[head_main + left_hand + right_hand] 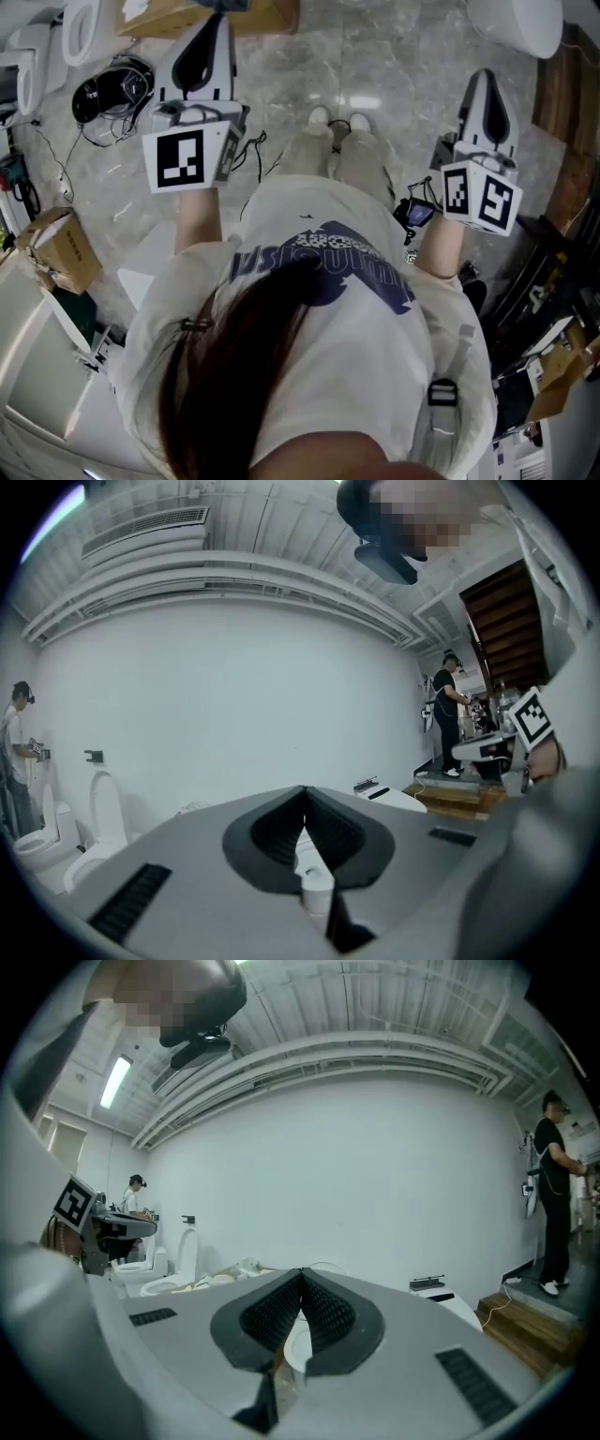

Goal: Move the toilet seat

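Above marbled floor [394, 66], tapered left gripper [304, 803] closed

The grey left gripper [305, 799] bears a black-and-white cube [186, 159].

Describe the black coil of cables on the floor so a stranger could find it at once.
In the head view, take the grey marble floor and look upper left, just left of the left tool. There lies the black coil of cables, a round tangle with loose ends. It is the only dark heap beside white toilets and brown cardboard.
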Available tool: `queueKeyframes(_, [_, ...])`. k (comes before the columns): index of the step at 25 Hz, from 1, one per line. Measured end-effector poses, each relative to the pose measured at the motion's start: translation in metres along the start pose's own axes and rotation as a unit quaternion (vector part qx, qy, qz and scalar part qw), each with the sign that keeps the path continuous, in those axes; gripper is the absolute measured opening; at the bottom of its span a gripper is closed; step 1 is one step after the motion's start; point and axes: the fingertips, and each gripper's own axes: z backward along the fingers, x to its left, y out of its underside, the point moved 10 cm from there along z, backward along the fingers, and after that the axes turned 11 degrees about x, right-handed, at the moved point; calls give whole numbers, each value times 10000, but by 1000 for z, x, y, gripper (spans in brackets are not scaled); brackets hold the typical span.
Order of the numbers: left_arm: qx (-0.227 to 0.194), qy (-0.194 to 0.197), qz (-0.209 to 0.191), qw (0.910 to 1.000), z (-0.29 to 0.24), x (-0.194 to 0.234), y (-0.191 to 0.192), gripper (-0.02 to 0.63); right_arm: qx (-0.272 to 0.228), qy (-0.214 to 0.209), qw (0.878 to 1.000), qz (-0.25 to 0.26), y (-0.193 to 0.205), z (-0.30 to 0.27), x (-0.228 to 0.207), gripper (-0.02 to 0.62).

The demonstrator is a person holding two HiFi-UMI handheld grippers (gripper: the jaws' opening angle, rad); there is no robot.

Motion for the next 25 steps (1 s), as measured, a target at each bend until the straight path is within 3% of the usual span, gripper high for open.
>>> queueKeyframes(8, [-55, 315, 161, 9994, 30, -46, 3, -2, -157, -389, 9989, -199, 11, 32, -17, 11])
queueKeyframes(14, [162, 116, 358, 9992, 60, -98, 15, -2, -61, -890, 9956, -286, 34, 57, -38, 11])
queueKeyframes(18, [405, 195, 434, 9980, 75, -112, 27, -2, -13, -873, 9947, -542, 48, 71, -44, 11])
queueKeyframes(25, [154, 474, 681, 9964, 96, -98, 26, 0, -54, -673, 9951, -717, 53, 97, -11, 11])
